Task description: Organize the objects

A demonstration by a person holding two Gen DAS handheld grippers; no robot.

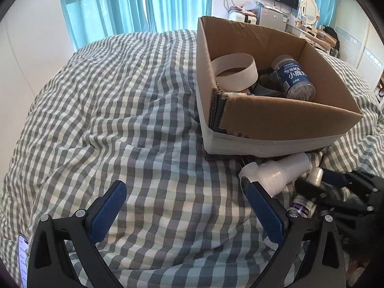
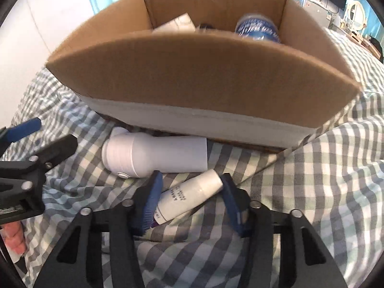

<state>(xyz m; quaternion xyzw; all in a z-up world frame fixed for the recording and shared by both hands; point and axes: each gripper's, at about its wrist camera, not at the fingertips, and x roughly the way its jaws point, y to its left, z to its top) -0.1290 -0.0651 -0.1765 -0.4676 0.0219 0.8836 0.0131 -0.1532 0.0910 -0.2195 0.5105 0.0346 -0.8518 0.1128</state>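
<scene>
A small white bottle (image 2: 189,196) with dark print lies slanted on the checked bedcover. My right gripper (image 2: 189,187) is shut on it, one blue pad at its base and the other at its cap. Just beyond lies a bigger white bottle (image 2: 153,153), against the foot of the cardboard box (image 2: 204,72). In the left wrist view my left gripper (image 1: 187,192) hangs open over bare bedcover with nothing between its fingers; the bigger white bottle (image 1: 280,172) lies to its right. The box (image 1: 276,120) holds a white ring (image 1: 236,72) and a blue-labelled jar (image 1: 295,79).
The checked bedcover (image 1: 120,120) stretches left of the box in soft folds. A lit phone (image 1: 22,259) lies at the lower left edge. A person's fingers (image 2: 14,240) show at the left. Curtains, a wall screen and a cluttered desk stand beyond the bed.
</scene>
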